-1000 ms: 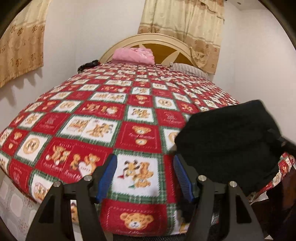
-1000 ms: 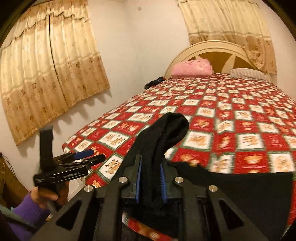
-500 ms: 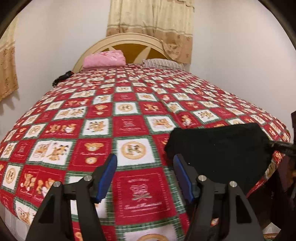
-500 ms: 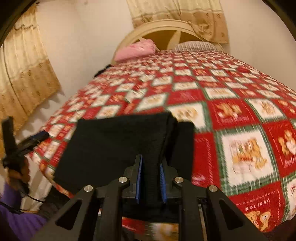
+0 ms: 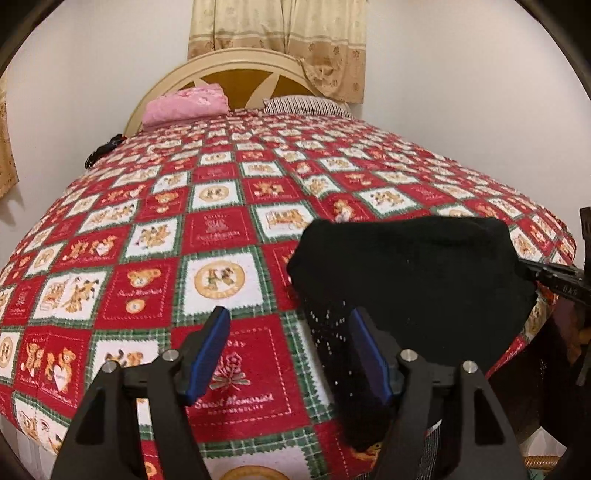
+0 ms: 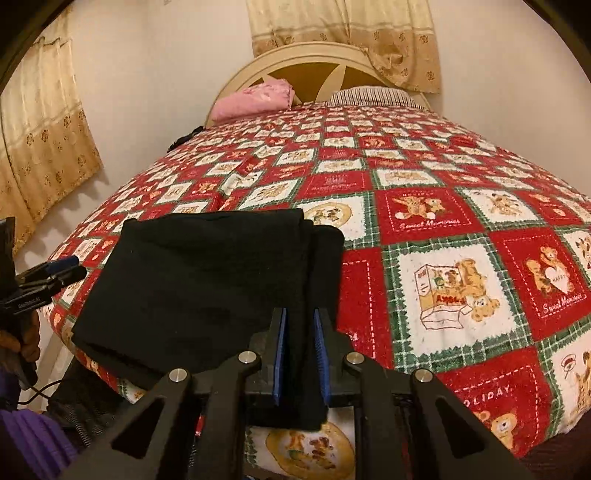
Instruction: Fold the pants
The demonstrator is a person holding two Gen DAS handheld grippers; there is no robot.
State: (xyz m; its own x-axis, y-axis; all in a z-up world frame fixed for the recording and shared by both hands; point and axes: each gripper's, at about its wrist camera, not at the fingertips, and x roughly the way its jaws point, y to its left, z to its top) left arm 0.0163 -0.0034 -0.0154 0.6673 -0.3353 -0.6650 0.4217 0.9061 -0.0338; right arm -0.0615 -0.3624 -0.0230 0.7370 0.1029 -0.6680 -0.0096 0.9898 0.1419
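- Closest to me on the right wrist cam: my right gripper is clamped on a fold of the black pants, both blue pads pressed into the cloth with the fabric bunched up between them.
- Left wrist cam: my left gripper has its jaws apart and opening, with only bedspread between the 2 pads. Its right pad sits at the edge of a dangling bit of the pants; can't tell if it's touching.
- The pants lie as a folded, roughly rectangular stack at the near corner of the bed, right at the edge, with 1 layer peeking out on the right side of the stack.
- Off to the left in the right cam there's a hand holding that left gripper, purple sleeve below it.
- Under everything is the red, white and green teddy-bear bedspread, covering the whole bed.
- Far end: a pink pillow and a striped pillow against the cream headboard, small dark thing at the left edge of the bed, too small to make out.
- Behind that, beige curtains on the wall.
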